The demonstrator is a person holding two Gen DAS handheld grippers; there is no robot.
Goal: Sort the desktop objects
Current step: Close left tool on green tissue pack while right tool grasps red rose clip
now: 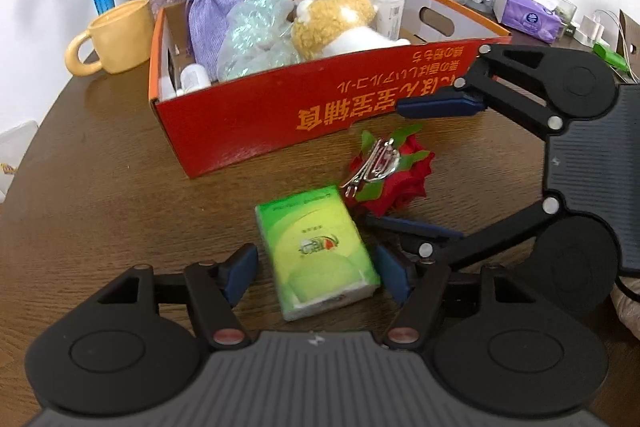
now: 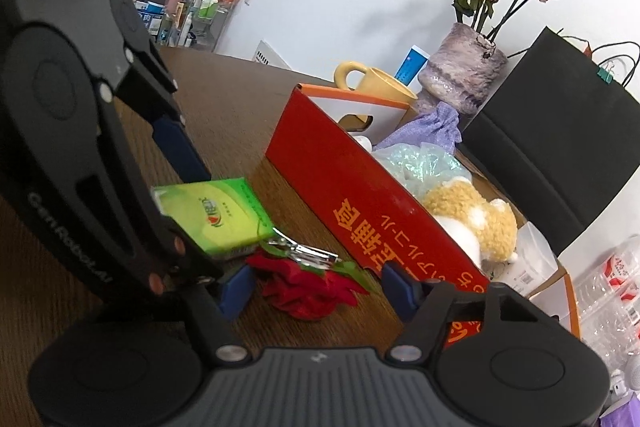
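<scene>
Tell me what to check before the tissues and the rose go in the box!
1. Left hand-held gripper around tissue pack: ok.
2. Its pads pressing the pack: not ok, gaps on both sides.
3. Right hand-held gripper around rose: ok.
4. Its pads gripping the rose: not ok, gaps show.
5. Hair clip lying on the rose could slip off: not ok.
6. Room in box: cannot tell, it looks crowded.

A green tissue pack (image 1: 318, 251) is laid flat on the wooden table (image 1: 100, 187), in front of the long side of a red cardboard box (image 1: 280, 111). Just beside it, a red fabric rose hair clip (image 1: 390, 171) is seen lying with its metal clasp upward. In the box a purple drawstring pouch (image 1: 210, 15), a plush toy (image 1: 340, 23) and a crumpled plastic bag (image 1: 252, 35) are held.
</scene>
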